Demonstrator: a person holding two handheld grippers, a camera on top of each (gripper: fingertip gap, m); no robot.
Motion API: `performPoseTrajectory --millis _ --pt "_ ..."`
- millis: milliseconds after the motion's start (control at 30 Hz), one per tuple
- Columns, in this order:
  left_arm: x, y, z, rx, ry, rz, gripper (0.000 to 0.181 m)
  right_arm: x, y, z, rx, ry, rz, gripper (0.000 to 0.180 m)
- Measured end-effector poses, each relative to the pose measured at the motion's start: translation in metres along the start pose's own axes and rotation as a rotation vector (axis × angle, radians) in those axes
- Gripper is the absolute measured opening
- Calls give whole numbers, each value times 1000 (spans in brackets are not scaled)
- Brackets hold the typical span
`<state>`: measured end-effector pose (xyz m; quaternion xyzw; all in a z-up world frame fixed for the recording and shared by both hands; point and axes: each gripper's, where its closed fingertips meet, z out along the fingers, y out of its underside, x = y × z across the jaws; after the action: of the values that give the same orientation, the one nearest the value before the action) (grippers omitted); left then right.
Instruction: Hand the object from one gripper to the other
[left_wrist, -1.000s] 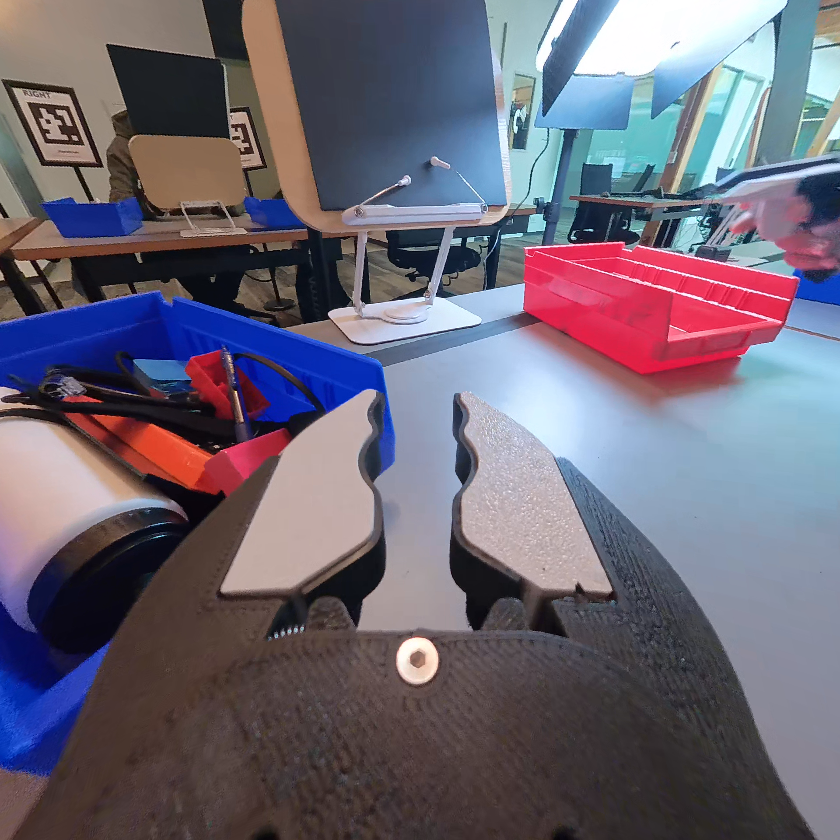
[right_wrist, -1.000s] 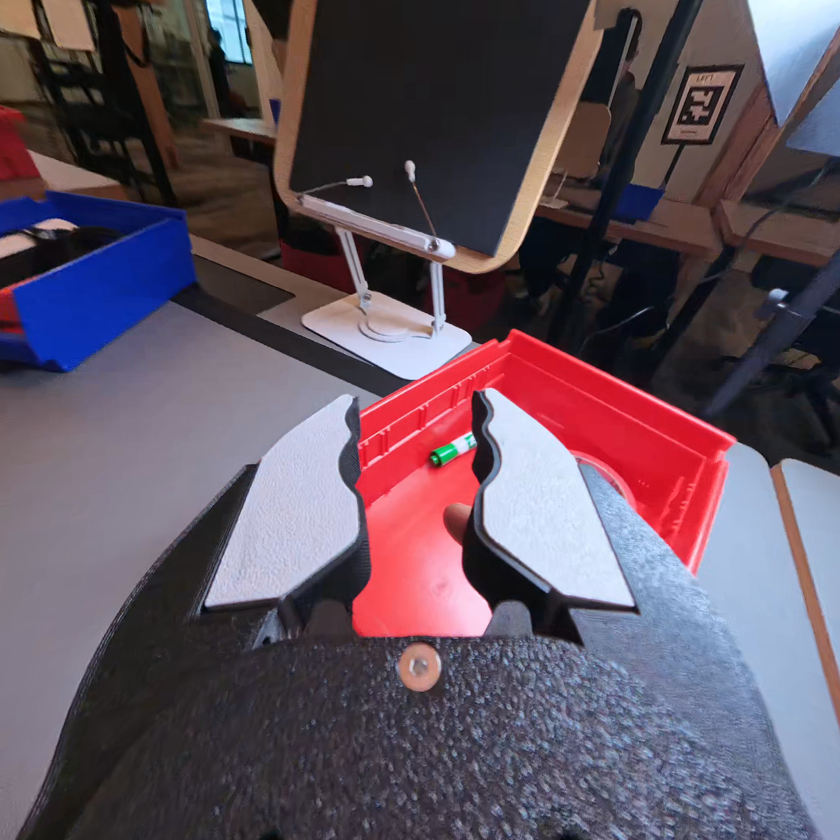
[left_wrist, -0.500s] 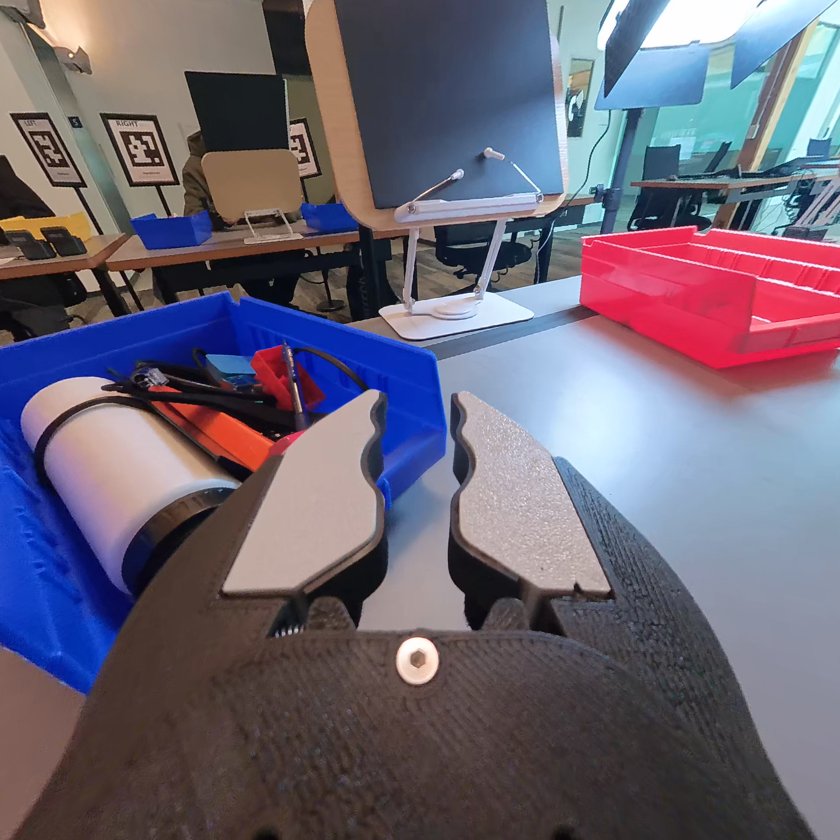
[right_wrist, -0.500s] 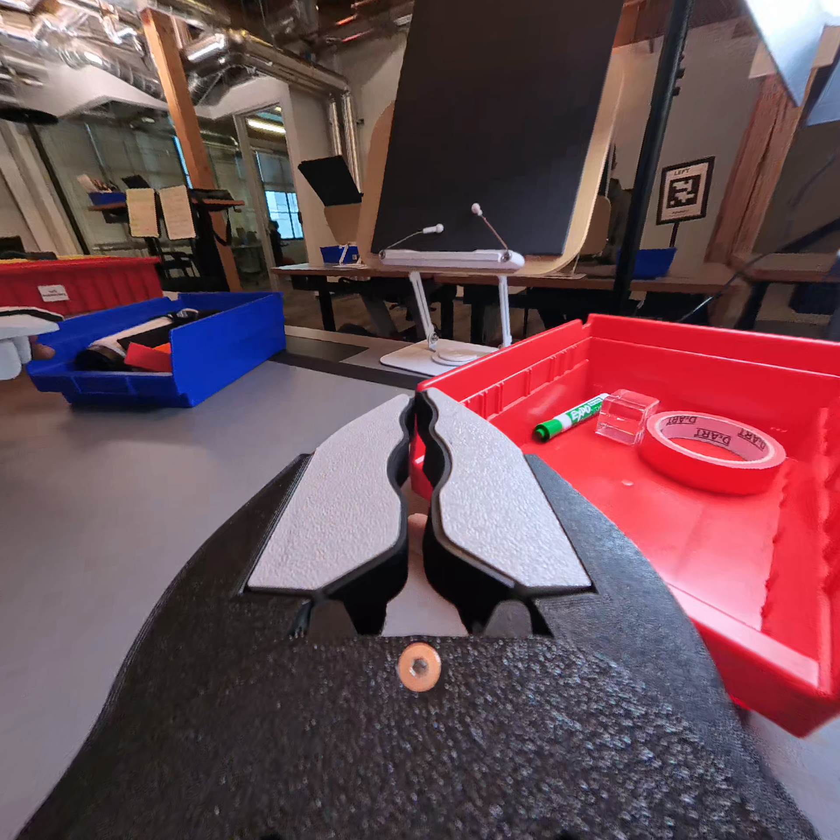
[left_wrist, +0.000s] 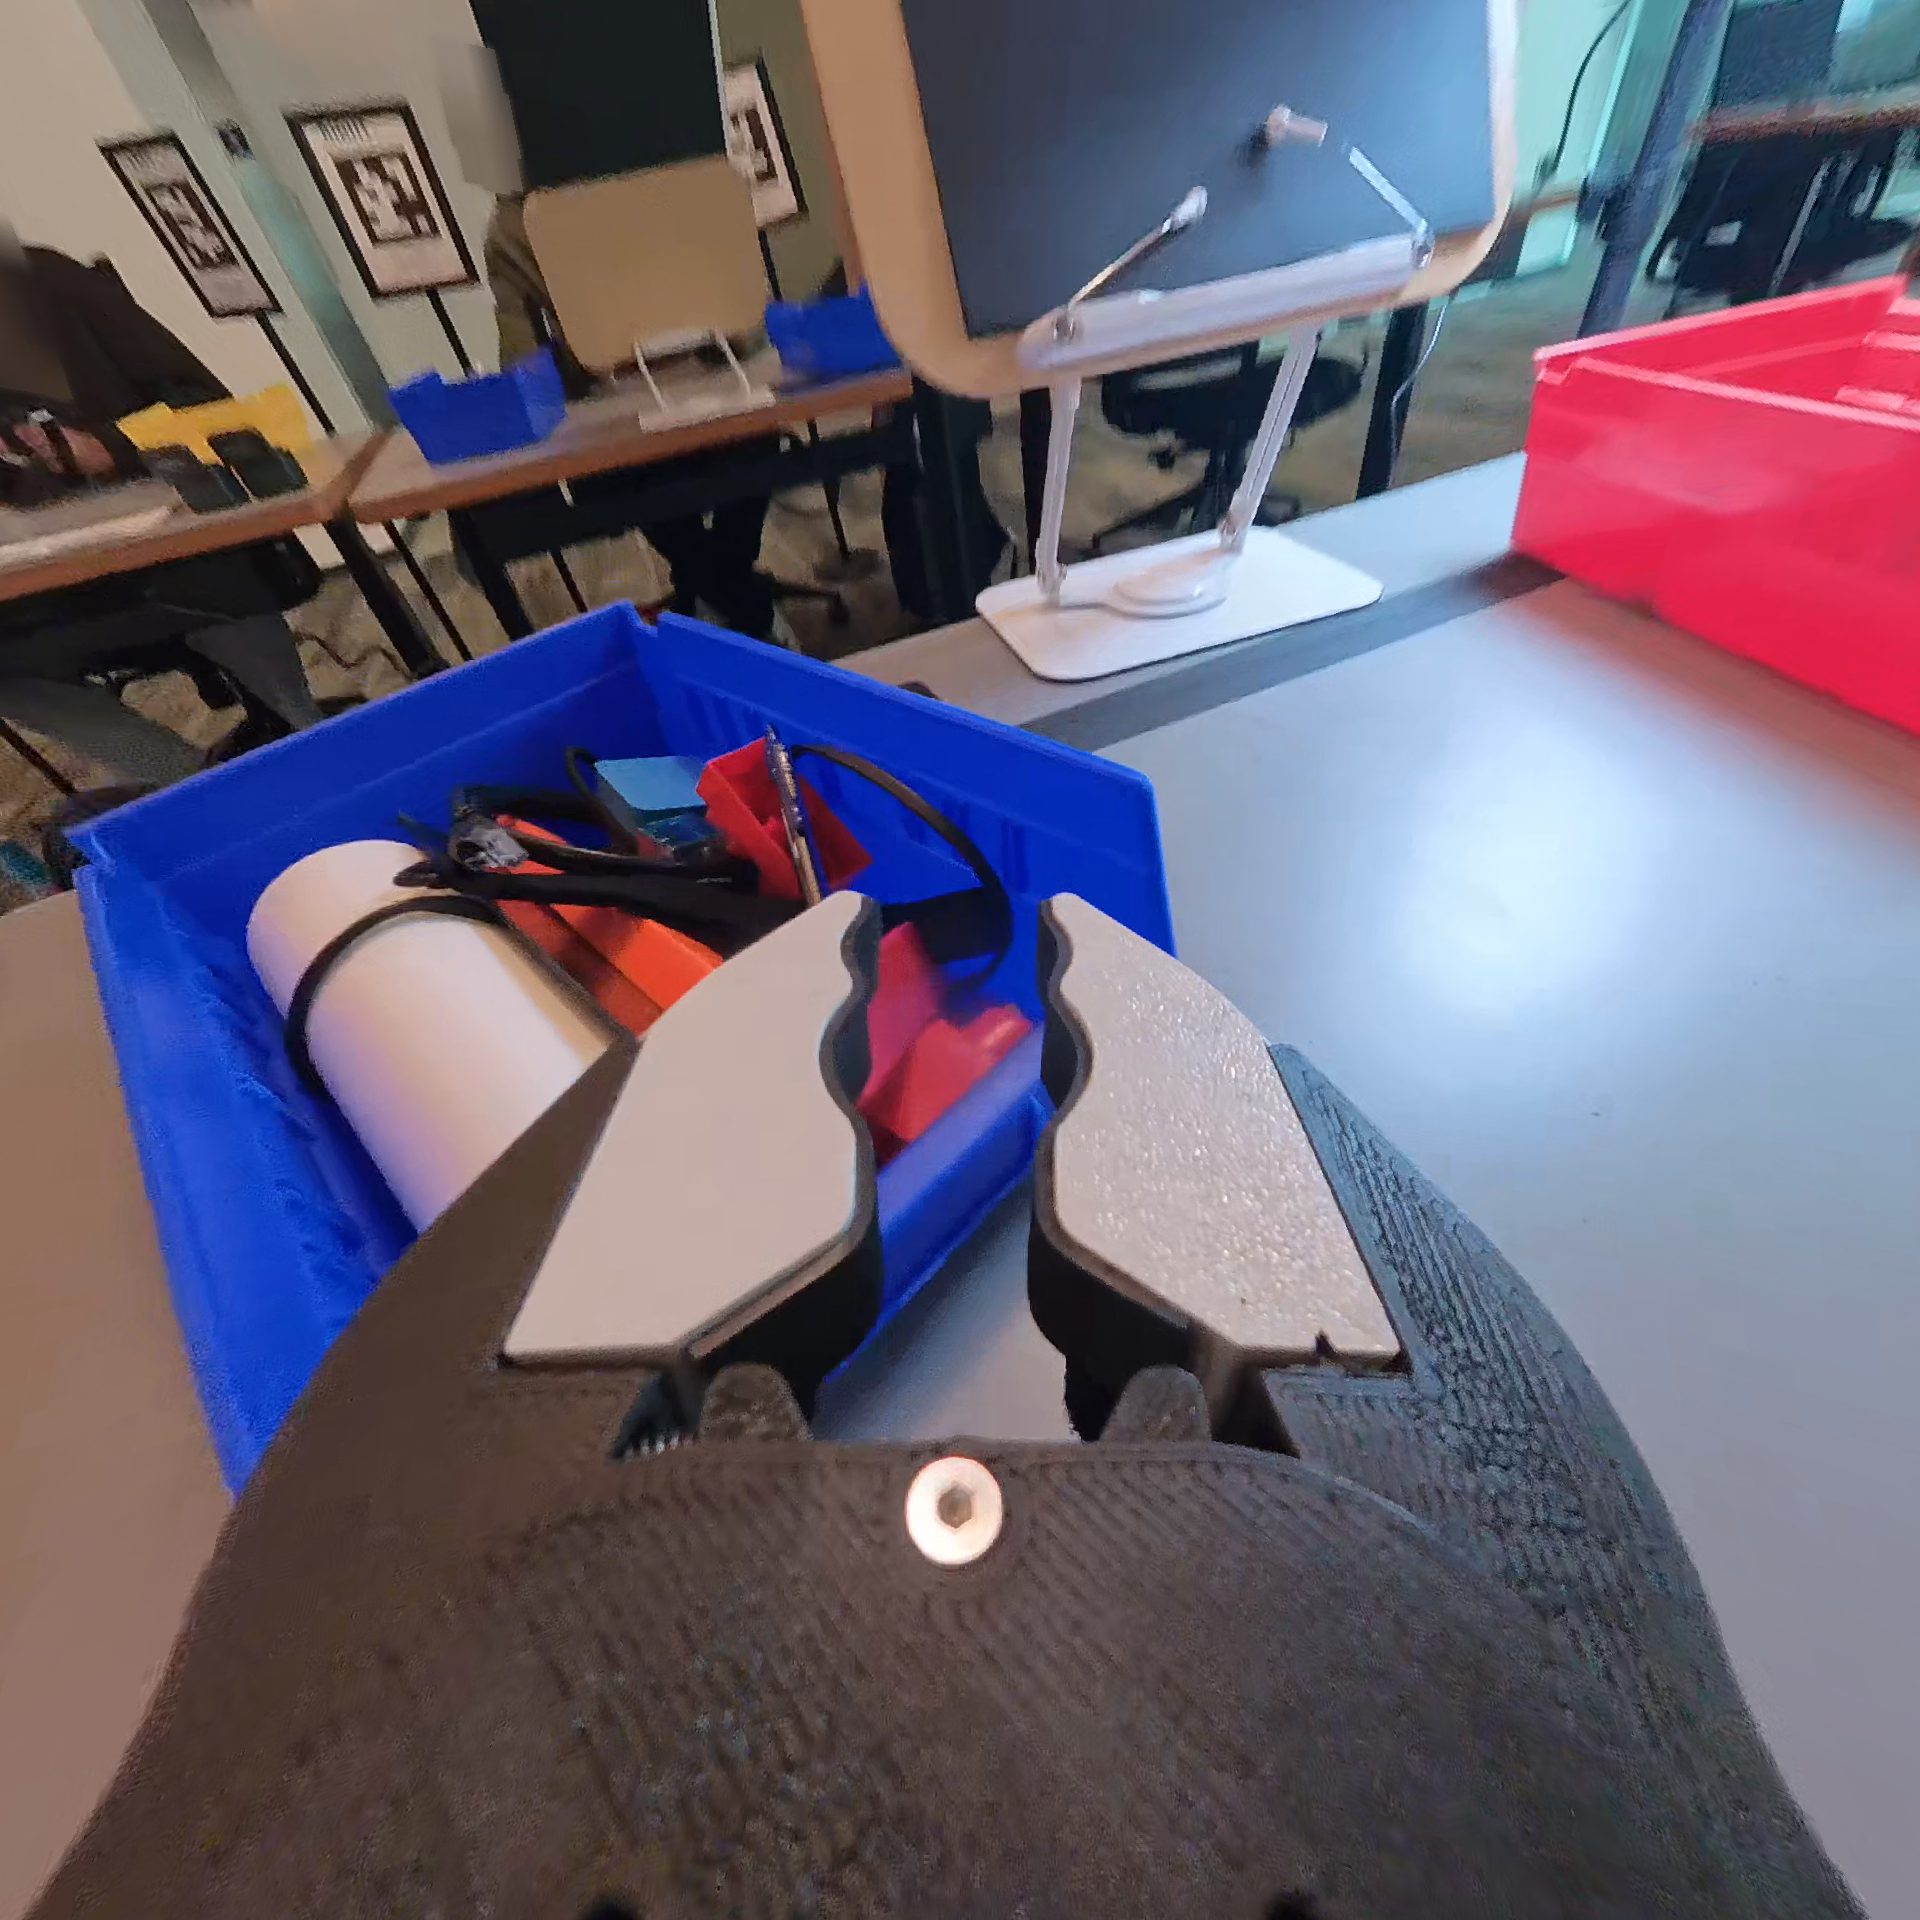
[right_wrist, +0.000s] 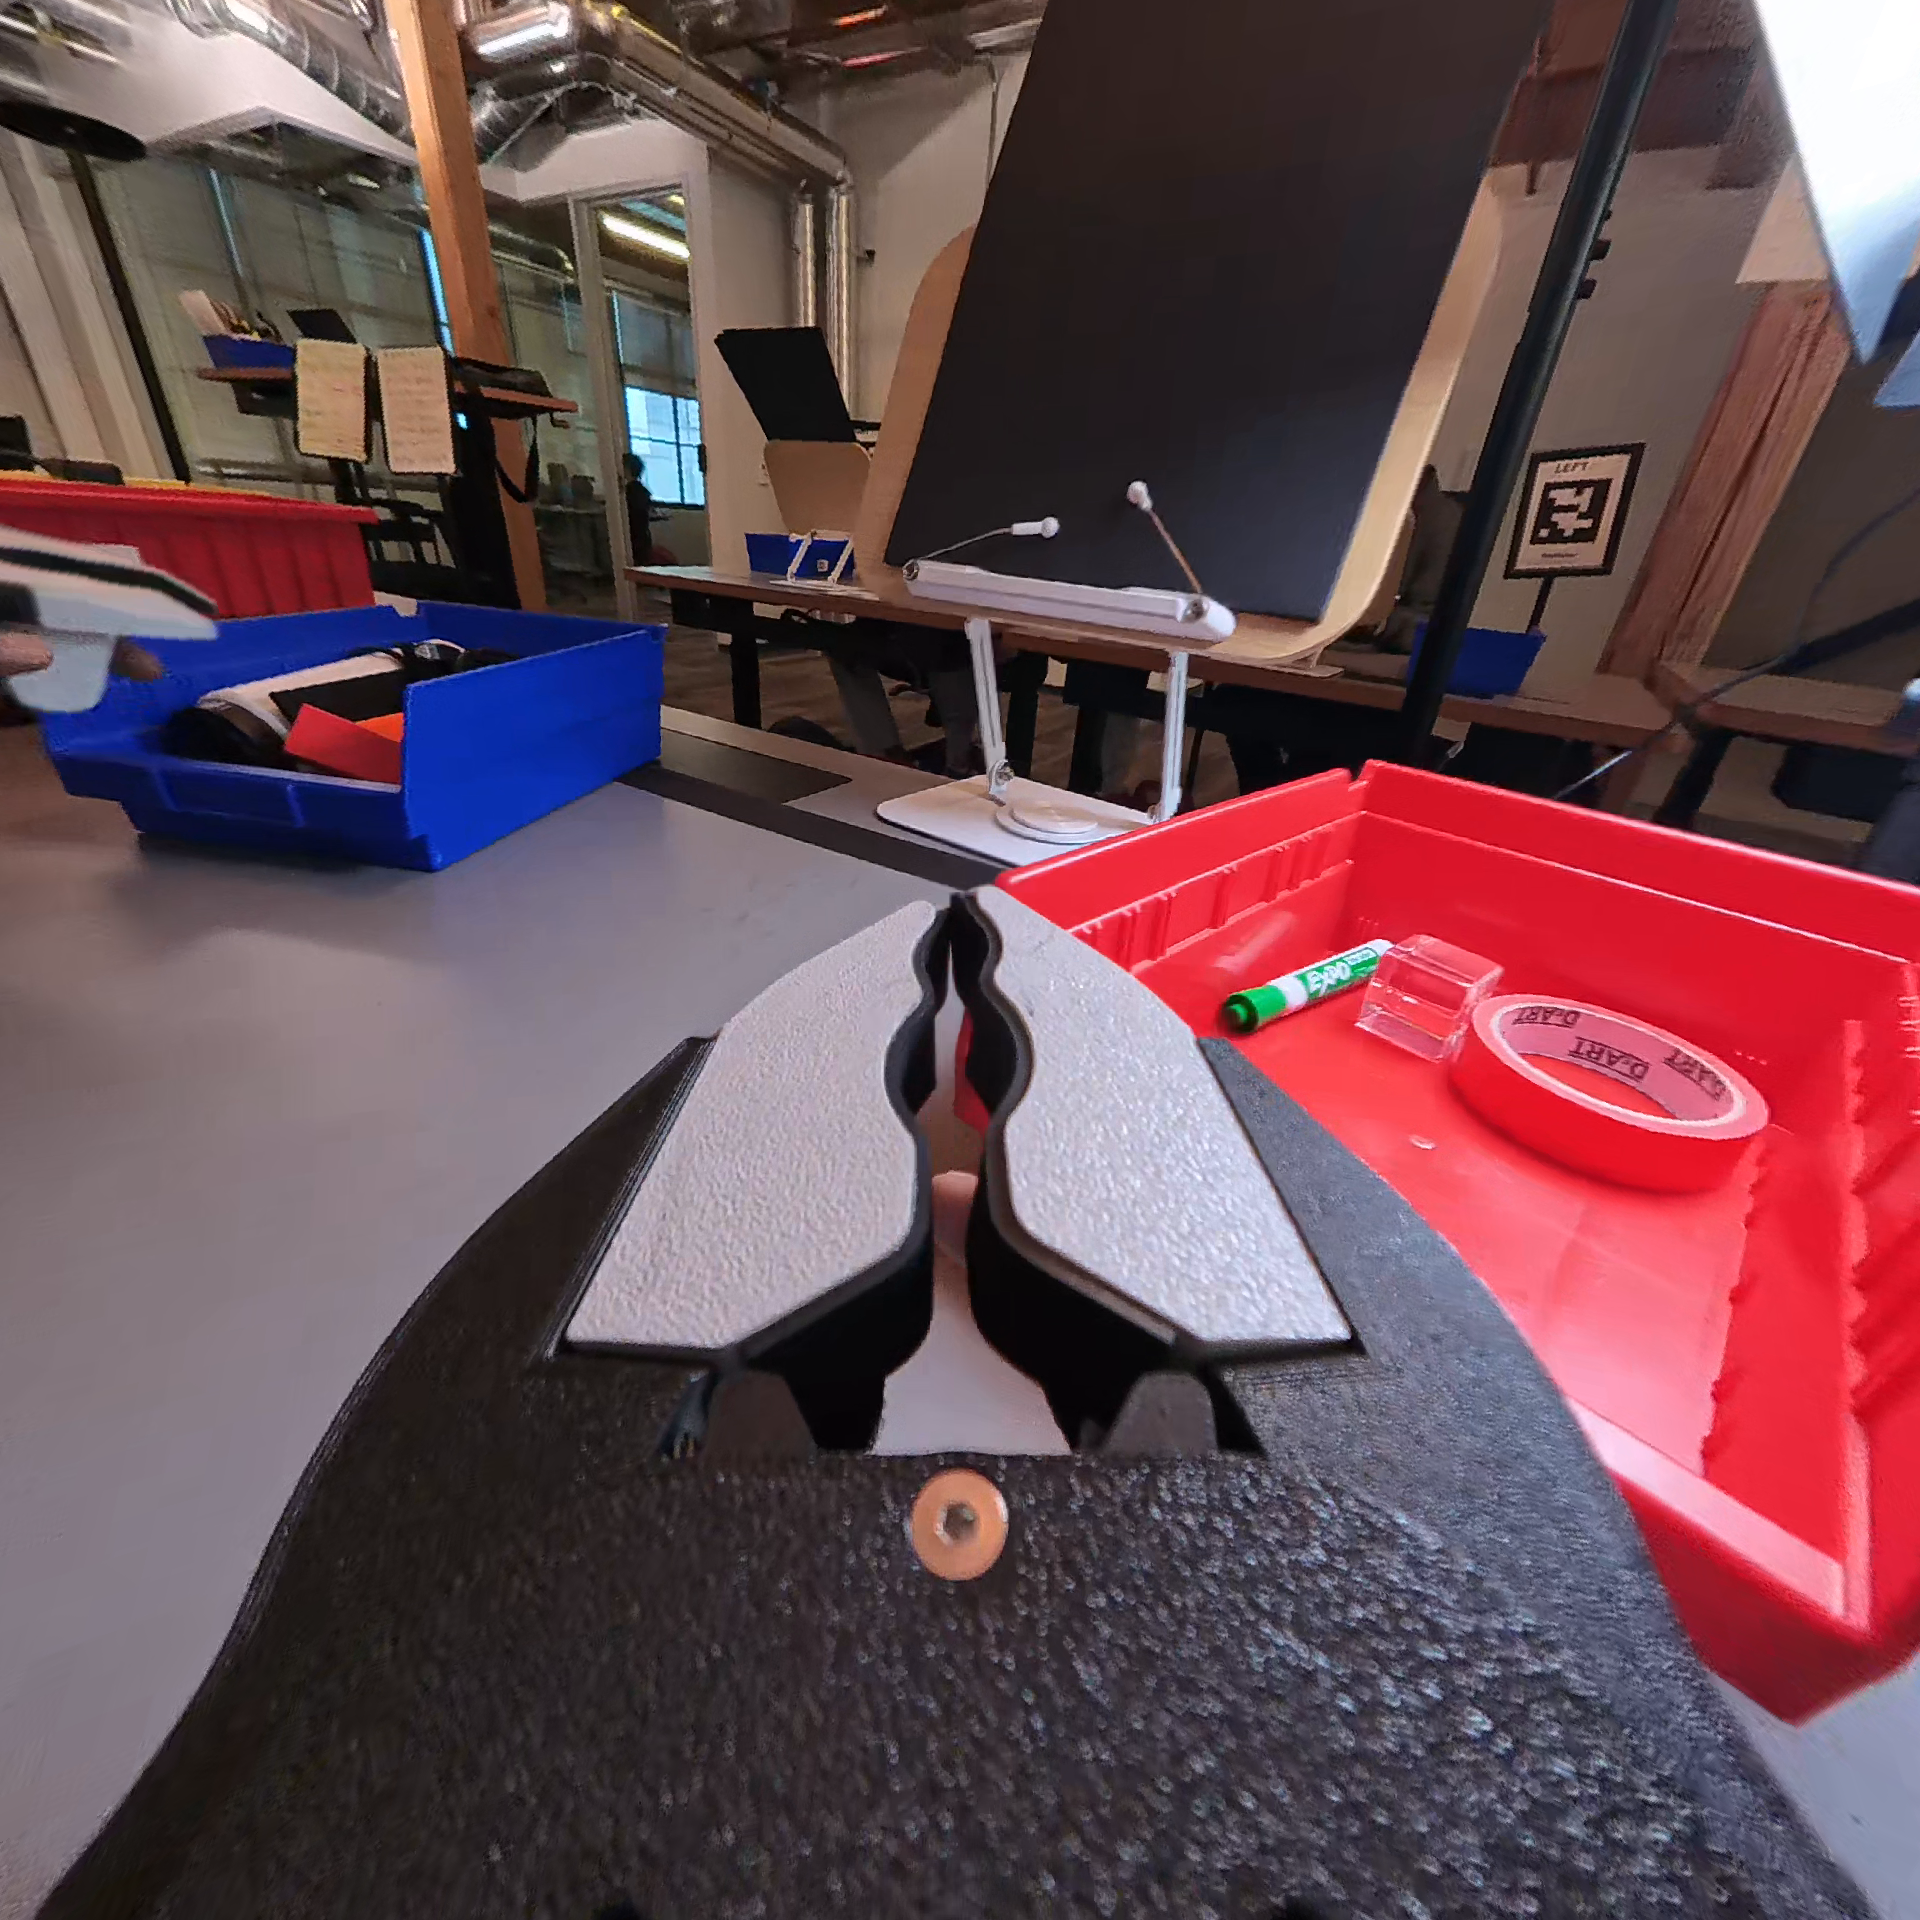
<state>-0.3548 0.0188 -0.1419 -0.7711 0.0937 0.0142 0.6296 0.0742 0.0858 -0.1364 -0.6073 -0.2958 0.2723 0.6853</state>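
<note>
My left gripper (left_wrist: 954, 914) is open and empty, its tips above the near right corner of the blue bin (left_wrist: 894, 707). In the bin lie a white cylinder (left_wrist: 416, 1018), red blocks (left_wrist: 935, 1049), an orange piece (left_wrist: 623, 945), black cables (left_wrist: 582, 883) and a pen (left_wrist: 790, 821). My right gripper (right_wrist: 951, 909) is shut and holds nothing, just left of the red bin (right_wrist: 1558, 862). That bin holds a green marker (right_wrist: 1304, 982), a clear cube (right_wrist: 1429, 992) and a red tape roll (right_wrist: 1605, 1091).
A white stand (left_wrist: 1174, 603) with a black board stands at the table's back edge between the bins; it also shows in the right wrist view (right_wrist: 1039, 821). The blue bin (right_wrist: 520, 748) sits far left there, with a hand and a white-and-black piece (right_wrist: 94, 597) above it. The grey table (left_wrist: 1558, 935) lies between the bins. The tips of one gripper are about 45 cm away from the tips of the other. The left tips stand about 15 cm off the orange piece (left_wrist: 623, 945).
My left gripper swung left and tilted down over the blue bin, still open. My right gripper drew back out of the red bin and went from open to shut.
</note>
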Motion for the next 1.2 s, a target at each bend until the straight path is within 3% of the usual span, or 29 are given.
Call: performPoseTrajectory --millis 167,333,533,667,900,1067,1200 --pt "-23 -6 31 -239 46 82 29 -22 7 3 -37 -63 -91 0" --pt "-36 16 70 -516 94 119 31 -30 10 3 -78 -93 -151 8" --pt "-46 47 113 -698 59 124 30 -35 27 7 -175 -132 -114 33" --pt "-57 60 128 -778 21 89 28 -40 31 7 -193 -159 -130 33" --pt "-60 53 132 -750 26 132 13 -41 30 6 -189 -168 -135 31" --pt "-56 -12 115 -460 -3 174 11 -46 31 5 -190 -197 -120 24" --pt "-6 -71 85 -205 138 145 10 -50 19 14 -159 -205 -167 24"
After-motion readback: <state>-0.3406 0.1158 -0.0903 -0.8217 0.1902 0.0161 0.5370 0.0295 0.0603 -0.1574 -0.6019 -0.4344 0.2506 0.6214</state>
